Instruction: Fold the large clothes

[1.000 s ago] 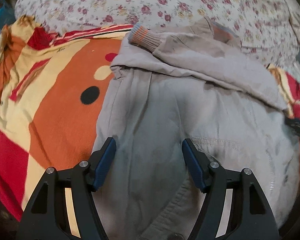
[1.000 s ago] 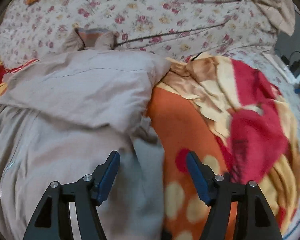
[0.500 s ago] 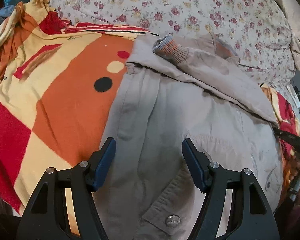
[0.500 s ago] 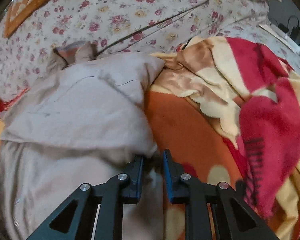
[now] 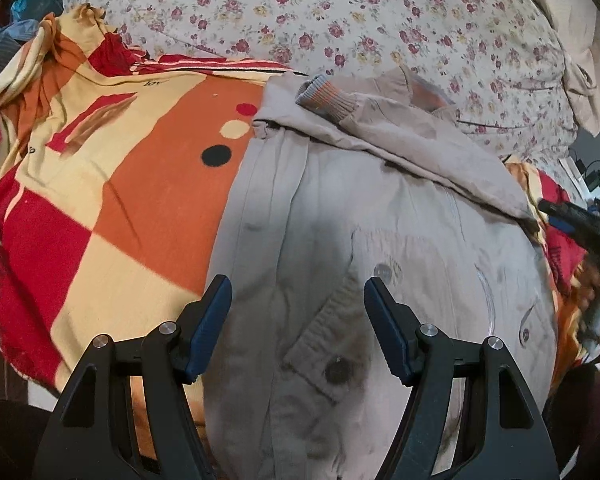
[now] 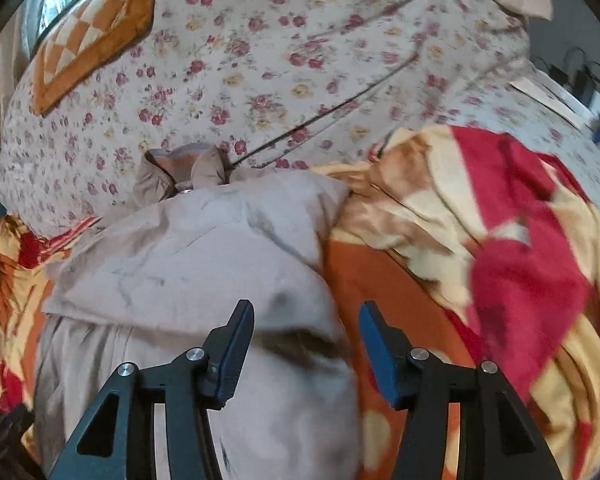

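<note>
1. the jacket (image 5: pixel 380 220) lies flat on the blanket (image 5: pixel 100 200), which covers the floral sheet (image 5: pixel 340 20).
2. one sleeve (image 5: pixel 400 136) is folded across the jacket's upper part; its ribbed cuff (image 5: pixel 326 98) rests near the jacket's left edge.
3. the left gripper (image 5: pixel 298 320) is released, jaws wide apart above the jacket's lower front, near a snap button (image 5: pixel 338 372).
4. the right gripper (image 6: pixel 306 344) is released, jaws spread over the jacket's right edge (image 6: pixel 320 320), grasping nothing.
5. a checked pillow (image 6: pixel 96 28) lies on the sheet, well apart from the jacket.
</note>
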Motion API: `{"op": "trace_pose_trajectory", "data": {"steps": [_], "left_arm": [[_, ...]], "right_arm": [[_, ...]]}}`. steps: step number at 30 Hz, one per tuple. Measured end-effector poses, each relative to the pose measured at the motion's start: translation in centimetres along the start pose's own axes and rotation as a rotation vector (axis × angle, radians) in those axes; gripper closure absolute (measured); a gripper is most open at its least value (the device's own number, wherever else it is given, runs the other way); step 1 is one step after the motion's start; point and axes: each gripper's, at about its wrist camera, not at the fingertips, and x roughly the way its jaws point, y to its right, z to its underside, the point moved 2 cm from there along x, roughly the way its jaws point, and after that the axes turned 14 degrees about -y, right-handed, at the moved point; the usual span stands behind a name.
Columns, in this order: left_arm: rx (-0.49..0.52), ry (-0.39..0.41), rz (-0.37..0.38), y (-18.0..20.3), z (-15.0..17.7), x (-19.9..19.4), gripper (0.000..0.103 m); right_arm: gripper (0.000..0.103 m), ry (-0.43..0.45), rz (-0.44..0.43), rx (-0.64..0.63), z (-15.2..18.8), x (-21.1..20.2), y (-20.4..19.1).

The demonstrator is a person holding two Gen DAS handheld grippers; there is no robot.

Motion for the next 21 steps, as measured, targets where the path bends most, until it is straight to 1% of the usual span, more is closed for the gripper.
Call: {"op": "trace_pose_trajectory", "data": {"steps": [1, 3, 4, 5, 7, 10, 11, 12, 14, 16, 19, 21], "left_arm": [[0.006, 0.001, -0.01, 0.0, 0.2, -0.1, 0.034], [0.02, 0.002, -0.033, -0.1, 0.7, -0.1, 0.034], [0.025, 0.003, -0.04, -0.2, 1.0, -0.1, 0.034], [0.028, 0.002, -0.043, -0.4, 1.2, -0.1, 0.034], [0.028, -0.005, -0.042, -0.9, 1.6, 0.0, 0.034], [0.017, -0.018, -0.031, -1.4, 2.1, 0.4, 0.034], [0.015, -0.02, -0.029, -1.5, 2.2, 0.4, 0.034], [0.01, -0.023, -0.028, -1.6, 2.3, 0.5, 0.034], [0.001, -0.028, -0.021, -1.5, 2.5, 0.5, 0.034], [0.0, -0.022, -0.016, -1.4, 2.8, 0.3, 0.034], [0.007, -0.02, -0.022, -1.2, 3.2, 0.0, 0.034], [0.01, -0.021, -0.026, -1.2, 3.4, -0.1, 0.034]], "right_arm": [[0.051, -0.024, 0.014, 0.002, -0.1, 1.1, 0.1], [0.051, -0.131, 0.066, 0.008, 0.3, 4.3, 0.5], [0.051, -0.171, 0.062, 0.009, 0.8, 5.3, 0.7], [0.051, -0.13, 0.051, -0.003, 1.2, 4.9, 0.9], [0.051, -0.142, 0.049, -0.021, 1.8, 3.9, 1.0], [0.051, -0.143, -0.04, -0.043, 3.3, 0.8, 1.4], [0.049, -0.14, -0.047, -0.063, 3.8, -0.2, 1.4], [0.048, -0.135, -0.034, -0.09, 4.5, -1.2, 1.2], [0.036, -0.125, -0.008, -0.128, 6.0, -2.6, 0.8], [0.033, -0.123, -0.028, -0.152, 7.7, -3.6, 0.4], [0.033, -0.17, -0.085, -0.166, 10.4, -3.7, 0.1], [0.032, -0.216, -0.091, -0.171, 11.8, -2.9, -0.1]]}}
